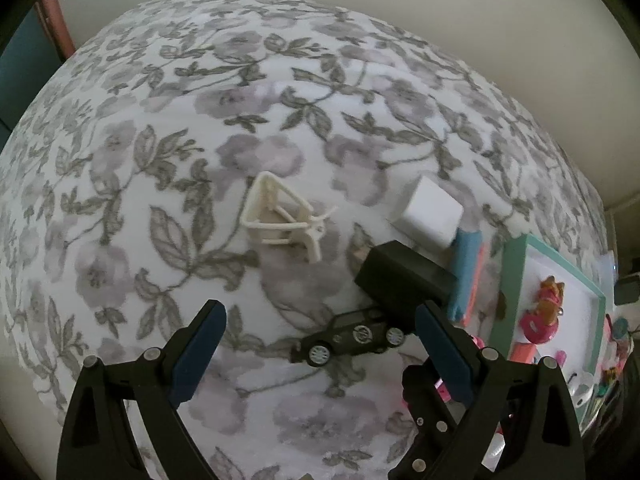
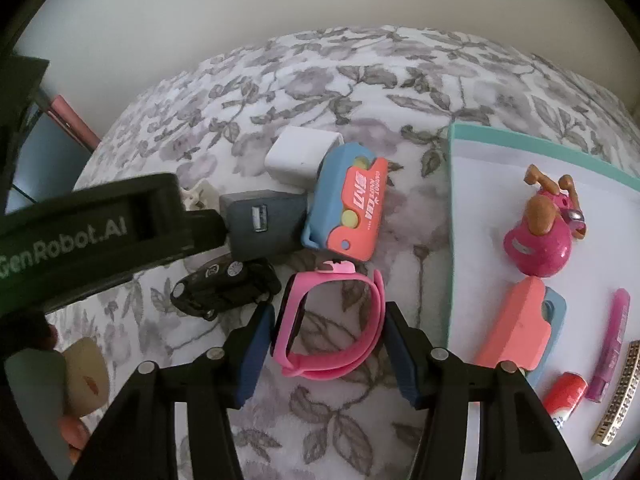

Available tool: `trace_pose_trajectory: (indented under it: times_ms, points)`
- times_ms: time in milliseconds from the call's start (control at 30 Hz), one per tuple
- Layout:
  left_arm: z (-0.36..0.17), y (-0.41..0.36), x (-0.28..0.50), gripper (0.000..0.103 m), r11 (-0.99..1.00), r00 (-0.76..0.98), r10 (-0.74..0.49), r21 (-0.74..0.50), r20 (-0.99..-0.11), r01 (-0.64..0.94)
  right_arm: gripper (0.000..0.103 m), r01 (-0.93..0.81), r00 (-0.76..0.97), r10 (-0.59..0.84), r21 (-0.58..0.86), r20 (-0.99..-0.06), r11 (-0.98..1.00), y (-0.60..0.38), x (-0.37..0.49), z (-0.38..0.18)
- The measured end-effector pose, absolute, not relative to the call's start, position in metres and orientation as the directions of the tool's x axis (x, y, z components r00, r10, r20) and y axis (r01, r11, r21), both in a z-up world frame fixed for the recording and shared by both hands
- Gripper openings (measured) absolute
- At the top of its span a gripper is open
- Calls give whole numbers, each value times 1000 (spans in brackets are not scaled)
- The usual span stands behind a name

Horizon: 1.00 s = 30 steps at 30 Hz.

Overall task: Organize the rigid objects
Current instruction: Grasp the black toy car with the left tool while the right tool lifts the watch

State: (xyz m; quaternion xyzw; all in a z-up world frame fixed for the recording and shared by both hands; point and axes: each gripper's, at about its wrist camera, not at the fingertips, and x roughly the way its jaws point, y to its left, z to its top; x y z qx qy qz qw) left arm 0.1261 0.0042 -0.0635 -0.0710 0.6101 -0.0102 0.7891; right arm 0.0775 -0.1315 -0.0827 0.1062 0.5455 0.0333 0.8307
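Observation:
A pink watch (image 2: pixel 332 320) lies on its side on the floral bedspread (image 2: pixel 320 420). My right gripper (image 2: pixel 328 348) is shut on it, a blue pad against each side of the strap. My left gripper (image 1: pixel 320 344) stands open, pointing down at the bed. A black toy car (image 1: pixel 348 340) lies between its fingers, close to the right one and untouched. Just past the car sit a black charger (image 1: pixel 404 280), a white cube charger (image 1: pixel 430 216) and a blue and coral toy (image 1: pixel 466 272). A white claw clip (image 1: pixel 280 216) lies alone further out.
A teal-rimmed white tray (image 2: pixel 452 200) on the right holds a pink dog figure (image 2: pixel 540 236), a coral and blue toy (image 2: pixel 520 328), a purple tube (image 2: pixel 612 344), a red tube (image 2: pixel 566 396) and a gold clip (image 2: pixel 620 392). The left tool's black housing (image 2: pixel 100 232) crosses the right wrist view.

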Motion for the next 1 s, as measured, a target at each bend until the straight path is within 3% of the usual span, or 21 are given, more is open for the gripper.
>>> trace_pose_trajectory:
  times_ms: [400,1000]
  points:
    - [-52,-4,122,96,986,269,-152,-164,-951,-24,57,93,439,201,267,-876,959,-146,67,-66]
    - [-82,-14,124,96,989,196,-138,-146,-971,-27,57,138,472,105,191,-875,972,-166,52,-34]
